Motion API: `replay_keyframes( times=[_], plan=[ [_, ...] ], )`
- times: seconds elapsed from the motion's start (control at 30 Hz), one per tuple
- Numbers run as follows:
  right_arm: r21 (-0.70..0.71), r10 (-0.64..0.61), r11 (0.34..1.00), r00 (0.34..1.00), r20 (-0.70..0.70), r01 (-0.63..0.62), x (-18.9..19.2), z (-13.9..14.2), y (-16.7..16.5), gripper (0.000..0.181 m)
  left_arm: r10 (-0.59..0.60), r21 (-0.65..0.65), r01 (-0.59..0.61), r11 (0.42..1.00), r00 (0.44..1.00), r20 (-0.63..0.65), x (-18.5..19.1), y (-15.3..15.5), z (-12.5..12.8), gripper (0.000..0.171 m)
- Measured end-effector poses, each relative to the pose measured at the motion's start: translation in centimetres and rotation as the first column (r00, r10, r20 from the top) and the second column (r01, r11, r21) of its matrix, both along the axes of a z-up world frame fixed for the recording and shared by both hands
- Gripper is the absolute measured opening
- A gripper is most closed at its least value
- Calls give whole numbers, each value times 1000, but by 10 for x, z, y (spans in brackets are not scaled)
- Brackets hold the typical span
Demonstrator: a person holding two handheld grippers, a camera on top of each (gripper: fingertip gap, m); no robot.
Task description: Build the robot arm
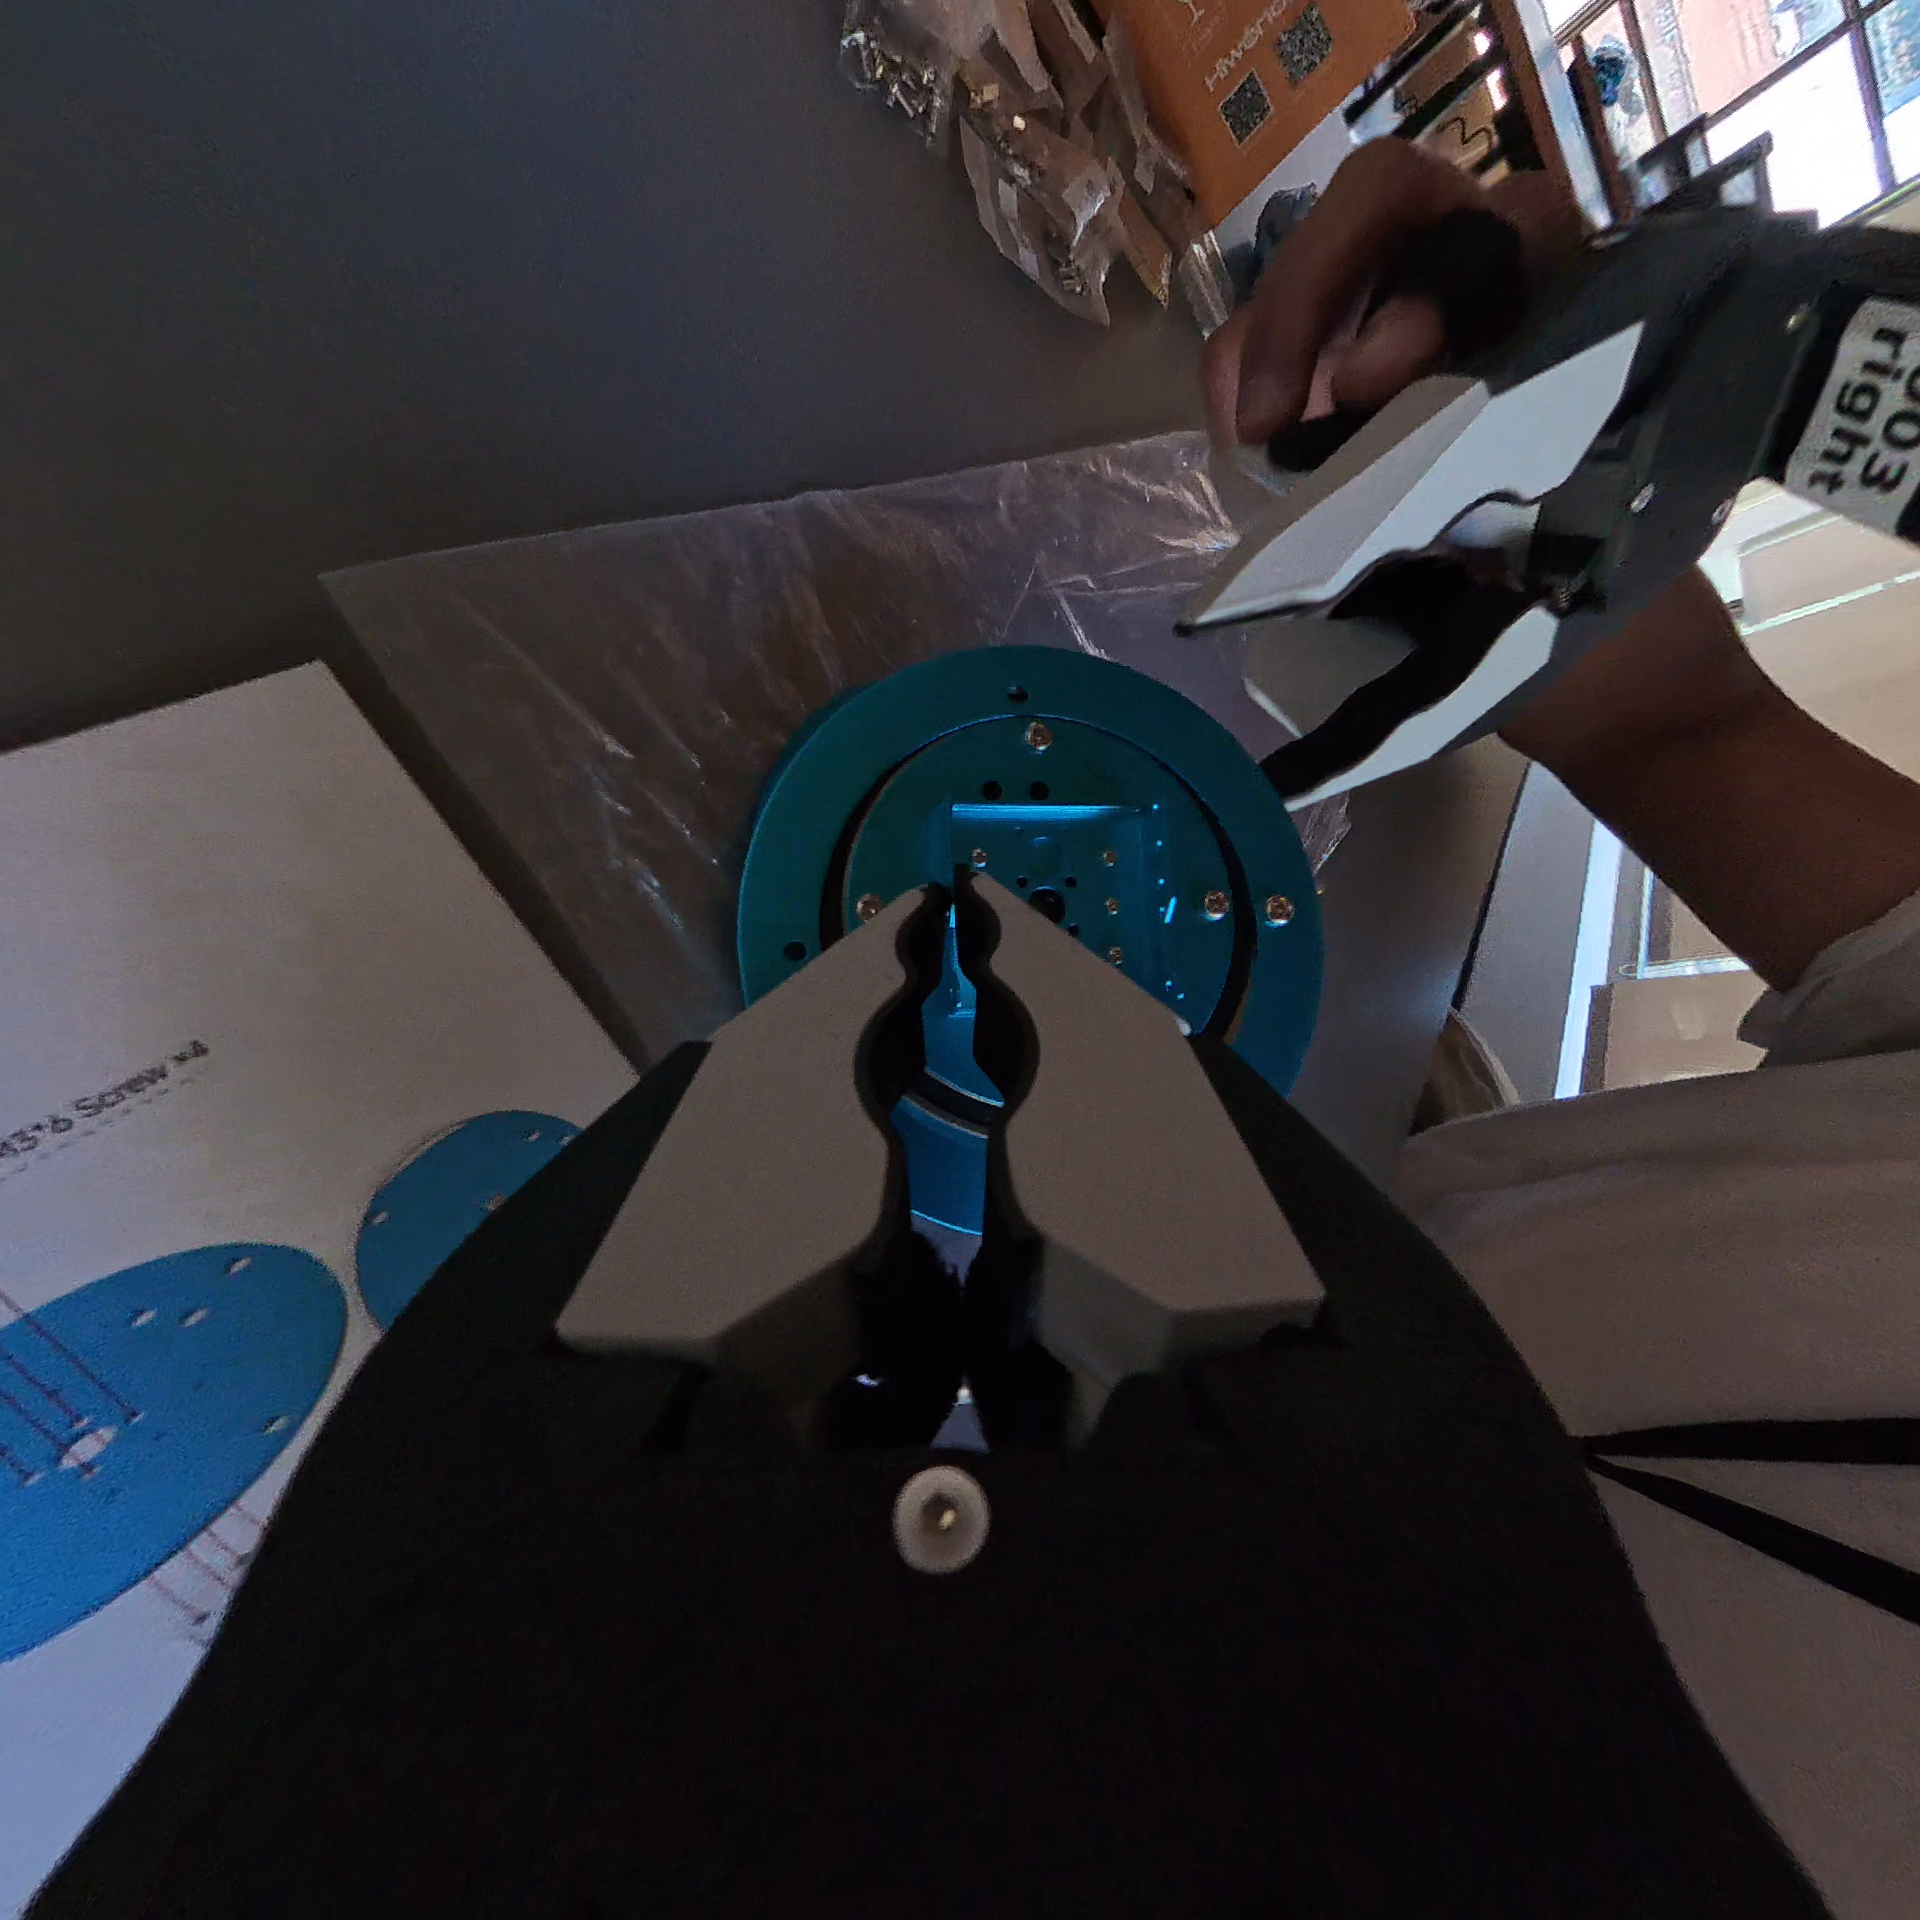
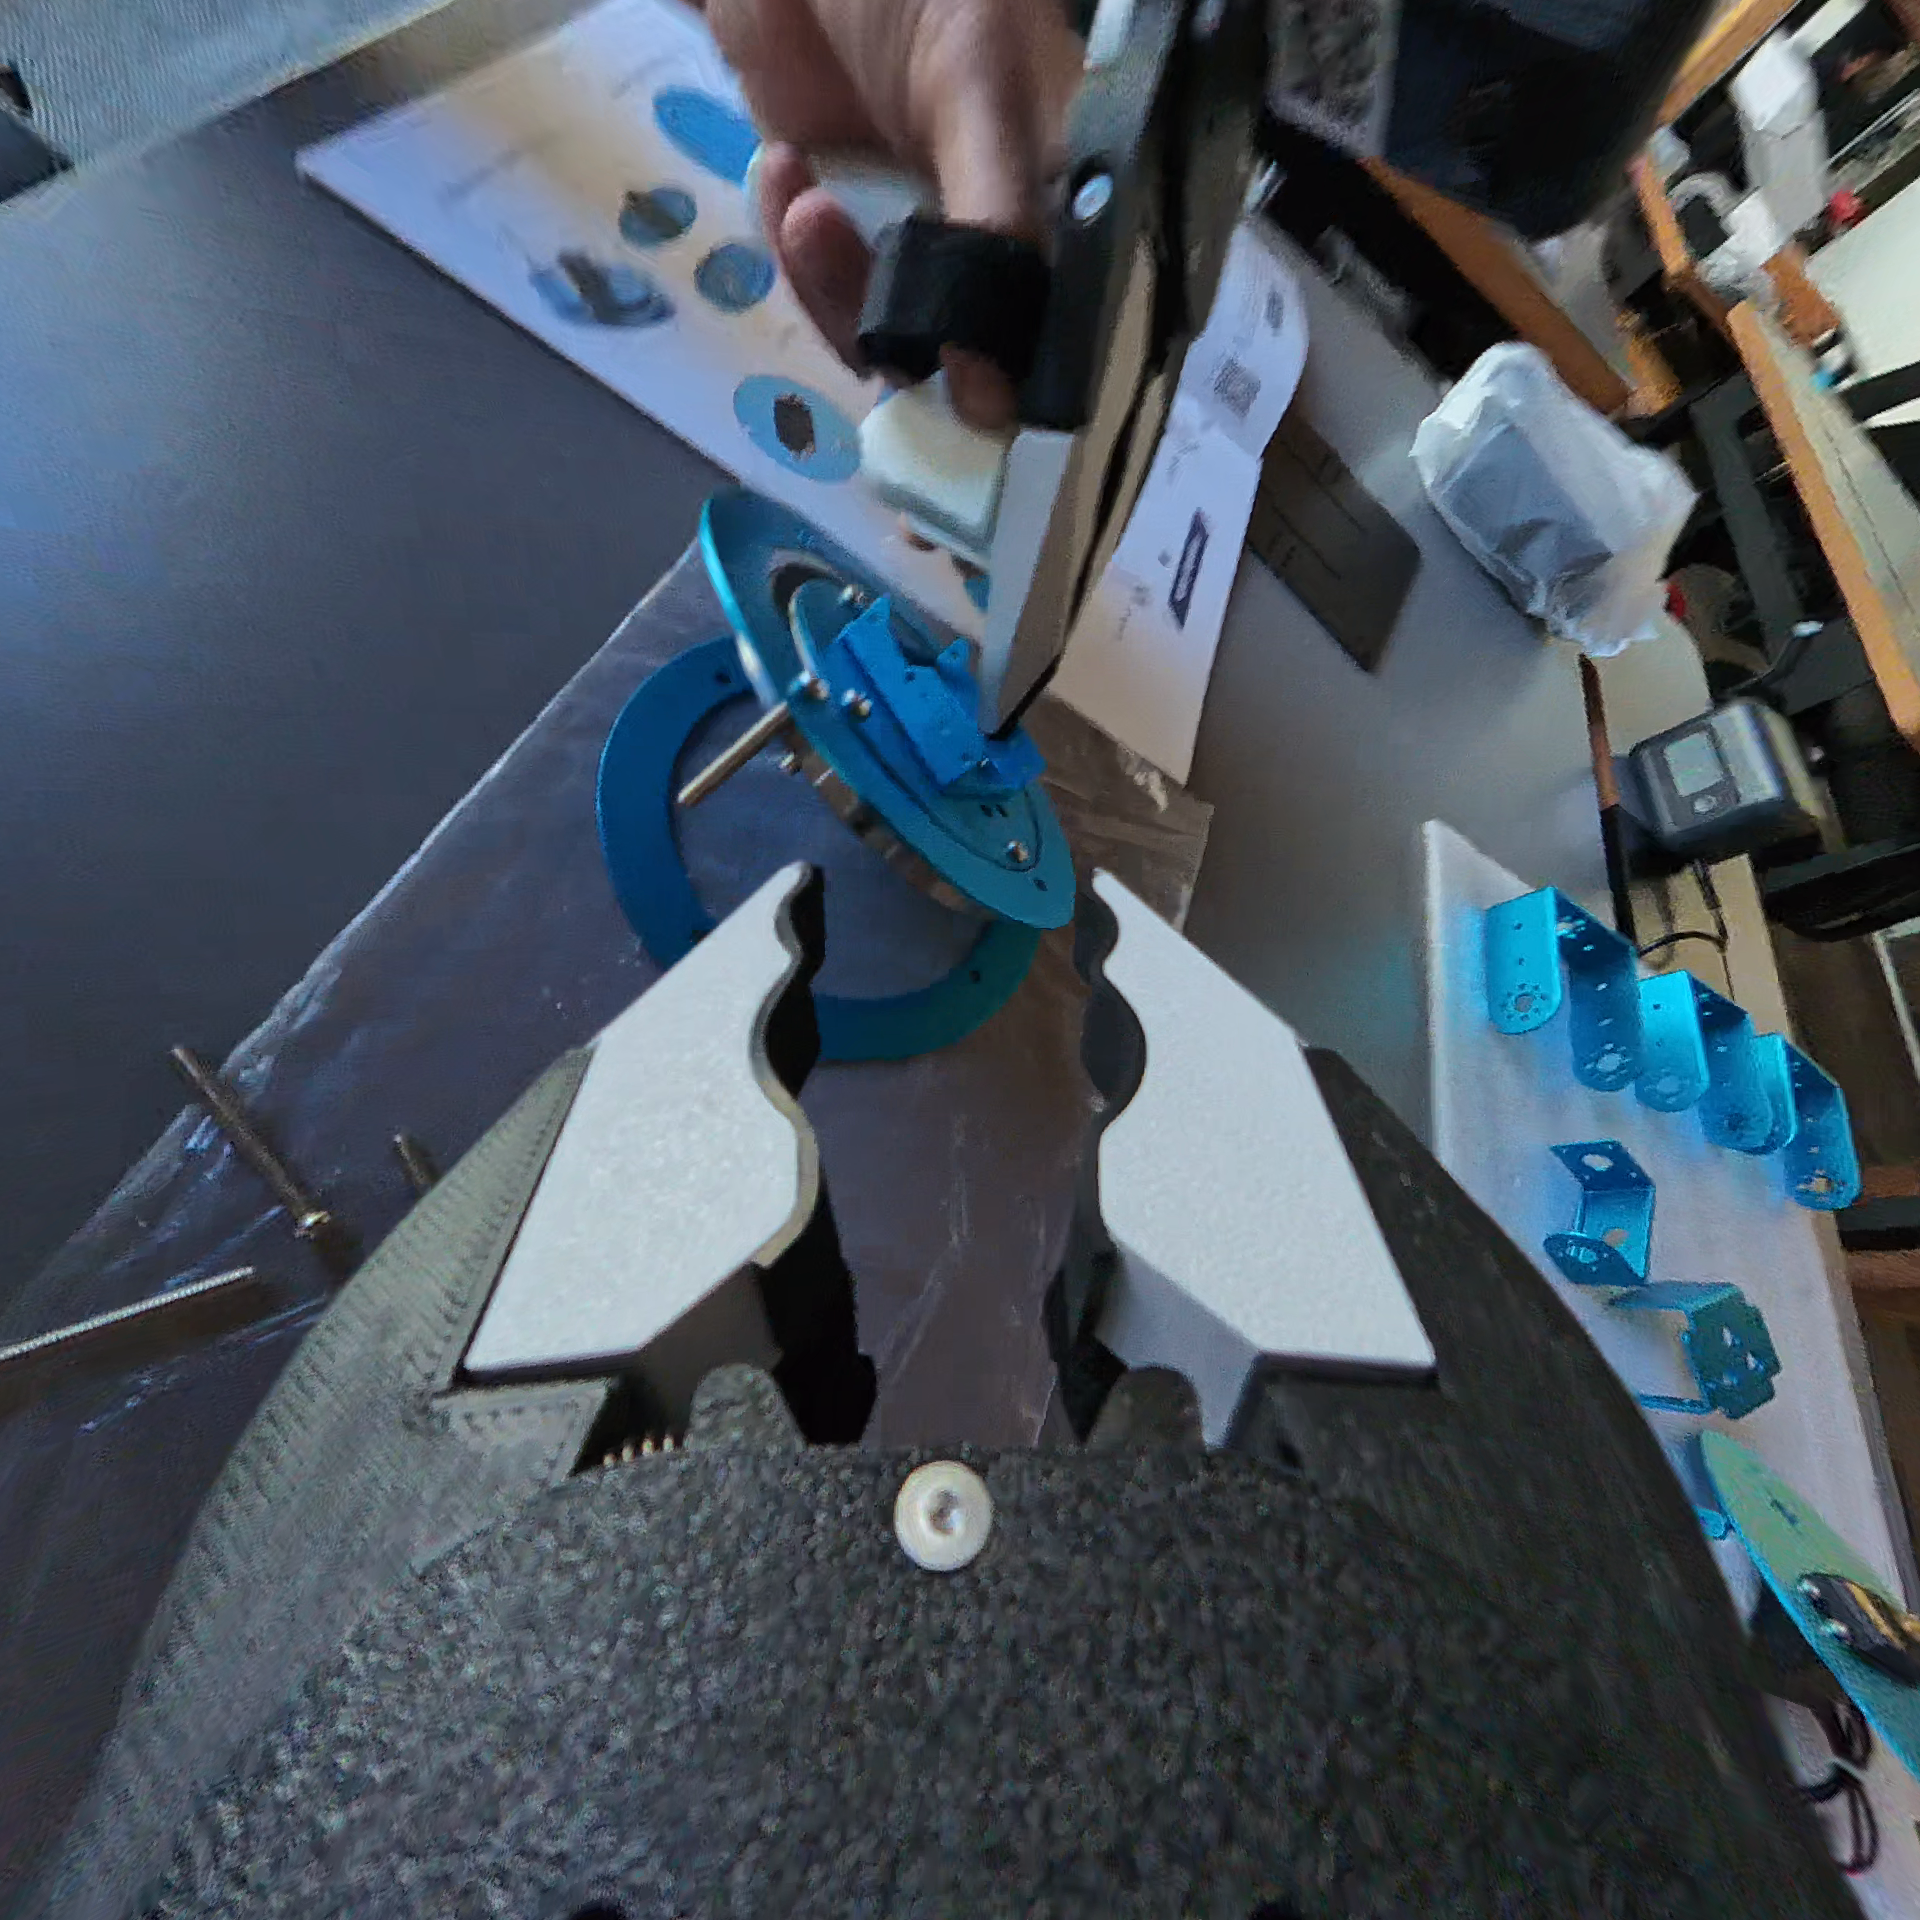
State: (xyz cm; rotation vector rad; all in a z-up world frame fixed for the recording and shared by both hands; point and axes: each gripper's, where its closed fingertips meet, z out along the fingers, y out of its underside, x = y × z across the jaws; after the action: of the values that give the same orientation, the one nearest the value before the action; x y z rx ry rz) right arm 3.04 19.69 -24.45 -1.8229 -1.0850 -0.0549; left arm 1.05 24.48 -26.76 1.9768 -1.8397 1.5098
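1. Anodised blue metal is what the left gripper (image 1: pixel 951 883) has hold of: its jaws are pressed nearly together on the thin edge of a small bracket (image 2: pixel 935 717) bolted to the disc assembly (image 1: pixel 1288 997). In the right wrist view that assembly hangs tilted, off the table, with a steel pin (image 2: pixel 727 769) sticking out of its underside.
2. The right gripper (image 2: pixel 951 914) has its jaws spread and nothing between them; it hovers just near of the assembly's lower rim.
3. I'd judge the assembly stiff and light to moderate in weight, with a smooth finish that could slip in a narrow pinch. The flat outer rim looks the surer place to grasp; the screw heads and pin are best avoided.
4. Beneath it, a loose blue ring (image 2: pixel 644 748) lies flat on clear plastic wrap (image 2: pixel 935 1195).
5. Long screws (image 2: pixel 249 1143) lie near left; more blue brackets (image 2: pixel 1662 1039) sit on a white tray (image 2: pixel 1455 935) to the right.
6. An instruction sheet (image 1: pixel 208 883) lies far left; bagged hardware (image 1: pixel 1039 156) lies beyond.
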Motion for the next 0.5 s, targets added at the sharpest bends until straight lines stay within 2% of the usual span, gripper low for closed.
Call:
replay_keyframes(
  times=[0.07, 0.17, 0.23, 0.3, 0.5],
  plan=[
    [-57, 7, 998, 998, 63, -3, -2, -12, 1, 49, -13, -34, 13, 999, 1000, -9, 1, 0, 0, 0],
    [-34, 54, 998, 992, 113, -50, -10, -12, 8, 47, -31, -60, 30, 998, 999, -16, 2, 0, 0, 0],
    [-29, 91, 996, 985, 145, -88, -16, -10, 12, 36, -36, -77, 35, 996, 999, -19, 3, 0, 0, 1],
    [-24, 119, 993, 974, 195, -116, -19, -9, 15, 33, -38, -87, 36, 996, 999, -19, 3, 1, 0, 0],
    [-145, 145, 982, 974, 173, -121, -19, -3, 20, 32, -31, -58, 32, 998, 999, 15, 3, 4, 2, 0]
  ],
)
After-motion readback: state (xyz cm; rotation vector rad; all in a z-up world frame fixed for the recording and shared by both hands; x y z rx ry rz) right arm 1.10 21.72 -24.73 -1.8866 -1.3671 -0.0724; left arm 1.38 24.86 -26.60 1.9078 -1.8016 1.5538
